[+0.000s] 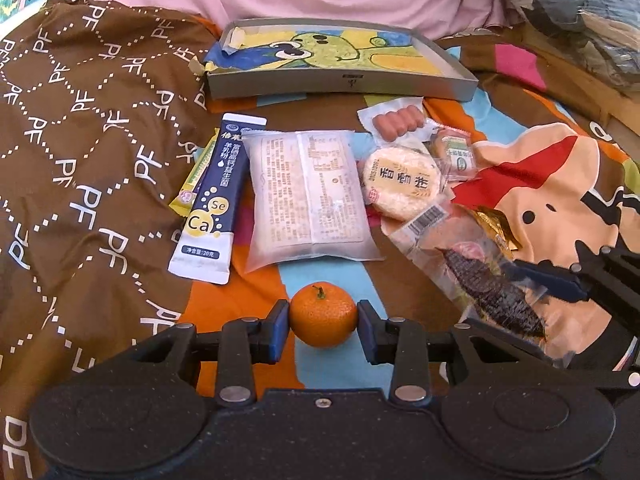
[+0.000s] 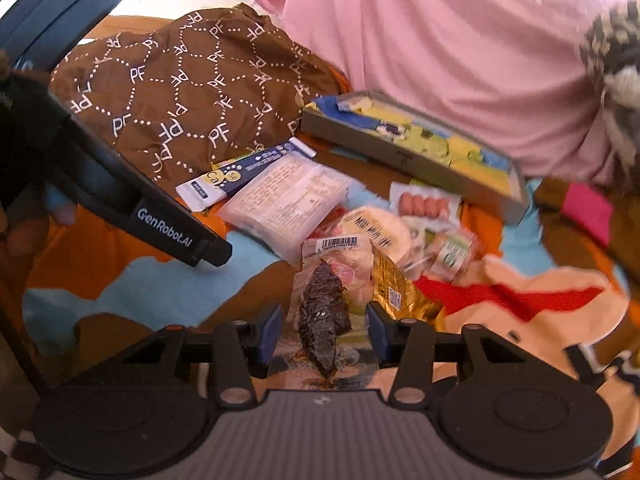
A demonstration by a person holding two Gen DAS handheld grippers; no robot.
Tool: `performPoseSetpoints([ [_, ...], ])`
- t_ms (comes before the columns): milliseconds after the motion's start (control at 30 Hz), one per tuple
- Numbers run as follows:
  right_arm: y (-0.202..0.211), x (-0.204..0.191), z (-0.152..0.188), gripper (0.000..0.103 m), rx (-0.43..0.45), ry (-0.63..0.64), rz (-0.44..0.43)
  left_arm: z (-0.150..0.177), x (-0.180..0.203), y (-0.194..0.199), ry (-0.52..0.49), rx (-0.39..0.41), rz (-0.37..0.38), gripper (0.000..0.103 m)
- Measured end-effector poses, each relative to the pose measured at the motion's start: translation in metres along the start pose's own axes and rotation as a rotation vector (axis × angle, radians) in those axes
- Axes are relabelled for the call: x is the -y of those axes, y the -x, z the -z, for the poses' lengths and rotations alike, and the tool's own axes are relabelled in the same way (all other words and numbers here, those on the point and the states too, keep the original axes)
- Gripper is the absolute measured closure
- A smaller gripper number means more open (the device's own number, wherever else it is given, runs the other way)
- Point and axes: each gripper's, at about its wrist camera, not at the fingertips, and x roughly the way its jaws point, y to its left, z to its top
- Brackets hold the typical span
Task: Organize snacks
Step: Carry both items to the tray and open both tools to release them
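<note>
Your left gripper [image 1: 323, 322] pinches the small round orange mandarin [image 1: 323, 315] at 6 o'clock; lift it toward the shallow grey cardboard tray [image 1: 340, 84] at 12. Your right gripper [image 2: 325, 330] straddles the clear dried-fish packet [image 2: 322, 320], jaws apart (not yet gripping).

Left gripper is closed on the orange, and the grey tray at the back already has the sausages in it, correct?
Not quite. The left gripper does have the orange between its fingers, but the sausages lie on the blanket in front of the grey tray, not in it. The left wrist view shows this.
</note>
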Motion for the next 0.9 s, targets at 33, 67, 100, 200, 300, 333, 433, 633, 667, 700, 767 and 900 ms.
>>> performPoseSetpoints([
  [33, 0.002, 0.0, 0.0, 0.053, 0.013, 0.012, 0.014, 0.0, 0.001, 0.001, 0.0, 0.004, 0.001, 0.065],
  [67, 0.004, 0.0, -0.001, 0.054, 0.026, 0.021, 0.027, -0.001, 0.002, 0.002, 0.0, 0.009, 0.002, 0.065],
  [100, 0.006, 0.0, -0.001, 0.054, 0.038, 0.029, 0.037, -0.003, 0.003, 0.003, 0.0, 0.014, 0.003, 0.065],
  [200, 0.011, 0.001, -0.004, 0.053, 0.073, 0.044, 0.051, -0.008, 0.005, 0.006, 0.0, 0.027, 0.001, 0.065],
  [300, 0.016, 0.004, -0.006, 0.053, 0.106, 0.049, 0.069, -0.017, 0.005, 0.009, -0.001, 0.036, -0.004, 0.065],
  [333, 0.018, 0.005, -0.007, 0.053, 0.118, 0.049, 0.076, -0.021, 0.005, 0.01, -0.004, 0.039, -0.007, 0.065],
  [433, 0.02, 0.011, -0.012, 0.053, 0.147, 0.042, 0.089, -0.035, 0.002, 0.014, -0.009, 0.052, -0.022, 0.065],
  [633, 0.02, 0.038, -0.035, 0.053, 0.206, -0.043, 0.102, -0.08, -0.006, 0.016, 0.002, 0.082, -0.049, 0.065],
  [667, 0.02, 0.042, -0.041, 0.053, 0.223, -0.052, 0.108, -0.088, -0.007, 0.017, 0.005, 0.096, -0.053, 0.065],
  [700, 0.02, 0.046, -0.045, 0.053, 0.242, -0.055, 0.113, -0.096, -0.007, 0.017, 0.006, 0.11, -0.058, 0.065],
  [767, 0.019, 0.056, -0.056, 0.053, 0.271, -0.058, 0.122, -0.113, -0.006, 0.017, -0.007, 0.132, -0.073, 0.065],
  [900, 0.006, 0.082, -0.081, 0.053, 0.318, -0.067, 0.137, -0.147, -0.003, 0.011, -0.019, 0.163, -0.092, 0.065],
])
